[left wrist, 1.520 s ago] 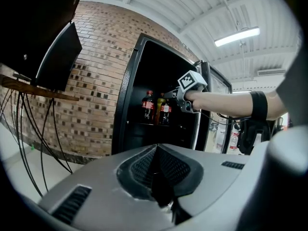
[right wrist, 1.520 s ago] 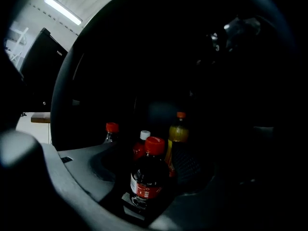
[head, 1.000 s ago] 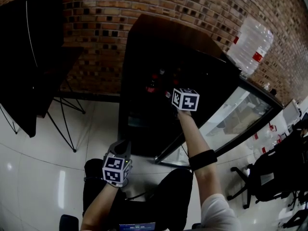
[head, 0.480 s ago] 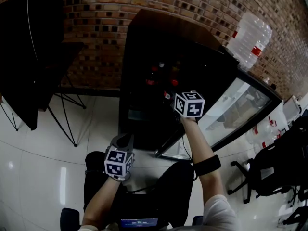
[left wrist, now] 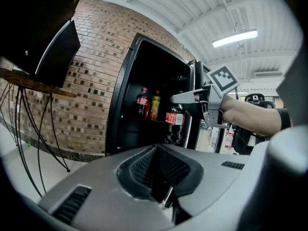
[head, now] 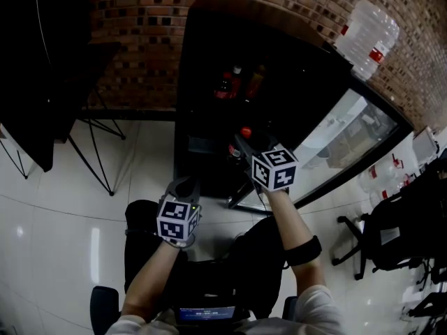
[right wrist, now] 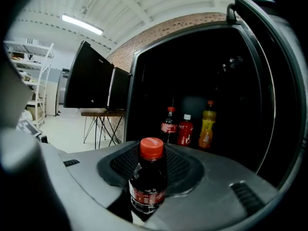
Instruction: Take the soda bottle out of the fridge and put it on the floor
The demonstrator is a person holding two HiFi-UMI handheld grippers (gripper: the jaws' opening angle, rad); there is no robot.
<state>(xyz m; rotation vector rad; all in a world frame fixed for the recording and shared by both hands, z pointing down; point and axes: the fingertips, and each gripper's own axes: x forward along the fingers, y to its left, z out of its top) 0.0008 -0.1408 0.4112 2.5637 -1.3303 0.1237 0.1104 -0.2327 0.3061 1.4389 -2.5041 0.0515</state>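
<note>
A dark cola bottle with a red cap and red label [right wrist: 148, 179] stands upright between the jaws of my right gripper [right wrist: 150, 165], which is shut on its body. In the head view the right gripper [head: 241, 142] holds the soda bottle [head: 244, 133] just in front of the open black fridge [head: 209, 61], above the floor. The left gripper view shows the same bottle [left wrist: 175, 119] in the air by the fridge opening. My left gripper [head: 184, 188] hangs lower left, over the person's lap, jaws together on nothing [left wrist: 161, 179].
Three more bottles stand on the fridge shelf: cola [right wrist: 168, 124], red [right wrist: 185, 130], orange [right wrist: 207, 123]. The glass fridge door [head: 335, 142] swings open to the right. A water jug [head: 367, 37] sits on top. A black screen on a stand [head: 42, 68] is left; white tiled floor [head: 63, 229] lies below.
My right gripper has drawn back from the fridge shelf toward the person, carrying the cola bottle out. The left gripper has shifted only slightly.
</note>
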